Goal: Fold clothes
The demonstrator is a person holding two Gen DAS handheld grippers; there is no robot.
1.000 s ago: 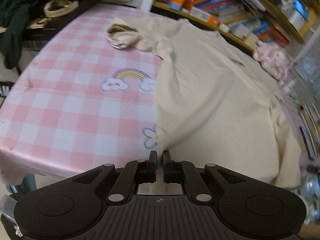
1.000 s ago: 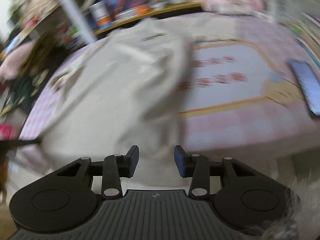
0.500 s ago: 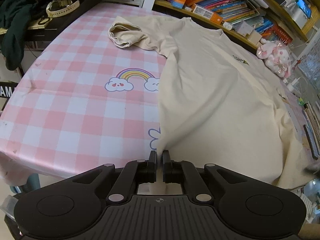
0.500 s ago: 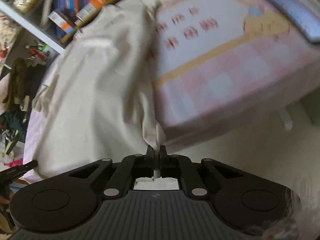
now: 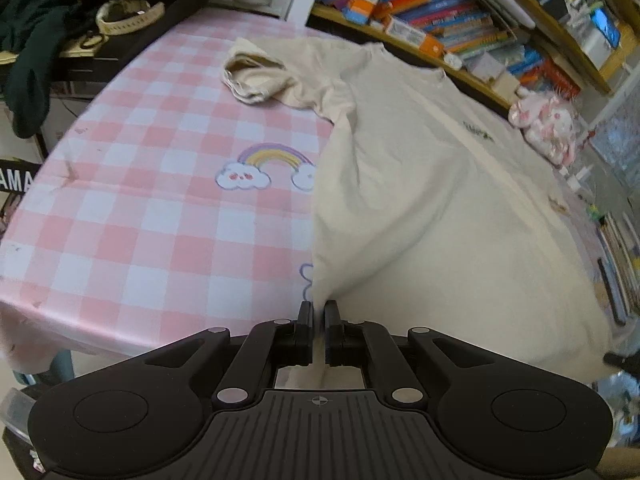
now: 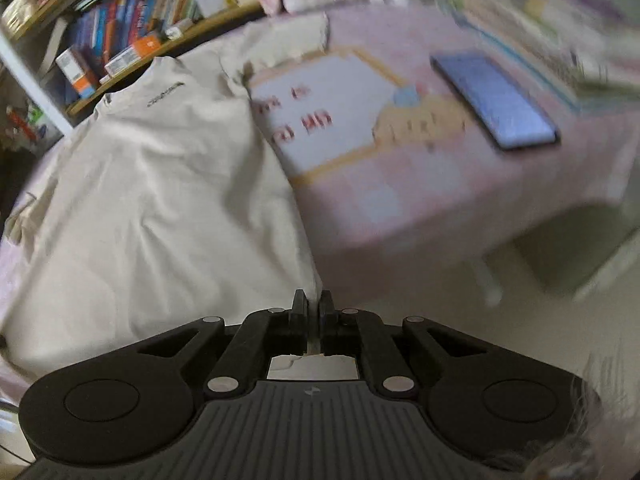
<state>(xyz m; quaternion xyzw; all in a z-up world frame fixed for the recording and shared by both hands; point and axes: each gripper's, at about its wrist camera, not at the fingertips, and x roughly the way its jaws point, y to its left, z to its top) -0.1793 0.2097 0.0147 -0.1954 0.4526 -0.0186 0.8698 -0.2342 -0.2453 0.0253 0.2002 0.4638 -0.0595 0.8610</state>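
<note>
A cream T-shirt [image 5: 432, 200] lies spread front up on a pink checked tablecloth [image 5: 132, 216], its collar toward the far bookshelf. My left gripper [image 5: 318, 309] is shut on the shirt's bottom left hem corner at the table's near edge. In the right wrist view the same shirt [image 6: 160, 200] stretches away from my right gripper [image 6: 313, 300], which is shut on the bottom right hem corner. The left sleeve [image 5: 256, 80] lies bunched at the far left.
A dark phone [image 6: 494, 100] lies on the table right of the shirt. Bookshelves [image 5: 440, 8] run along the far side. A pink plush toy [image 5: 548, 128] sits at the far right. Dark clothes [image 5: 28, 52] hang on furniture to the left.
My right gripper closed on the shirt's hem corner and then swung its view toward the table. My left gripper stayed shut on its corner, and the shirt has been drawn flatter.
</note>
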